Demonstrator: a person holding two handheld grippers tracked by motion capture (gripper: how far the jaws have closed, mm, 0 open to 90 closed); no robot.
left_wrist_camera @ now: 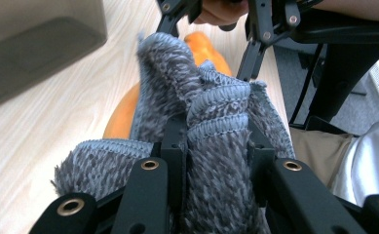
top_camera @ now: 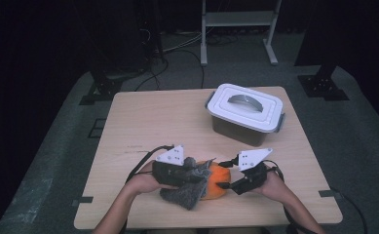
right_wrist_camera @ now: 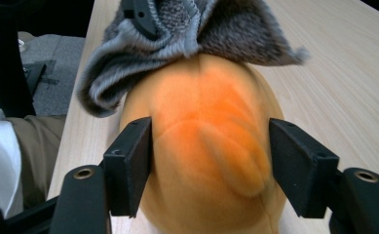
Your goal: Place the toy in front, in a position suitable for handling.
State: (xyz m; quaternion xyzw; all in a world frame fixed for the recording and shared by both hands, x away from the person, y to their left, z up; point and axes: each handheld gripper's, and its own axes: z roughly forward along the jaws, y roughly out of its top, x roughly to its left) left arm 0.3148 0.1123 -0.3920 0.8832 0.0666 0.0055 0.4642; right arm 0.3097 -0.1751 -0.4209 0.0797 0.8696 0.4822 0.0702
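Fuzzy grey cloth [left_wrist_camera: 216,126], bunched and draped over one end of a smooth orange plush toy [right_wrist_camera: 206,146] lying on the counter's near edge.

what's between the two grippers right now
In the high view, an orange plush toy lies between them, with a grey fuzzy cloth draped over its left end. The left hand-held gripper pinches the cloth; the right hand-held gripper straddles the toy.

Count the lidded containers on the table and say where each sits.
1. A grey lidded container stands at the table's far right, beyond both grippers. Nothing seems to hide another.
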